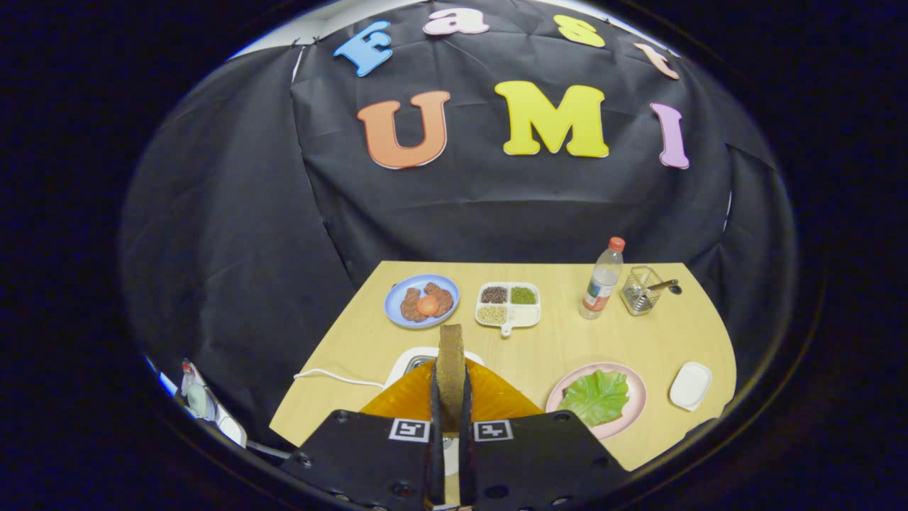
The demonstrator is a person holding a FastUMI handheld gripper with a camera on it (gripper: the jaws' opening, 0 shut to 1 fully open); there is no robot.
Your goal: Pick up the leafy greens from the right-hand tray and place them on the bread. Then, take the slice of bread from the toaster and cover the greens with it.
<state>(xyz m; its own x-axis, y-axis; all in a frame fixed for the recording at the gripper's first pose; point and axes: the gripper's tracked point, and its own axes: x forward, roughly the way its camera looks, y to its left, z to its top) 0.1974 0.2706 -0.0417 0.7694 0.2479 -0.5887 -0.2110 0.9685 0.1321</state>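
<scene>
Two fingers (434, 426) of the claw (450, 408) press from either side on an upright slice of bread (450, 365), gripping it edge-on above the white toaster (406, 363), with an orange tray (496, 399) just beneath. Beyond the fingers to the right, the leafy greens (597, 396) lie on a pink plate (635, 411) on the wooden counter (567, 341), beside a small white dish (690, 385). Farther back sit a blue plate (397, 298) with meat and a tomato, a divided white dish (528, 316) of grains, a bottle (602, 280) and a wire basket (640, 289).
</scene>
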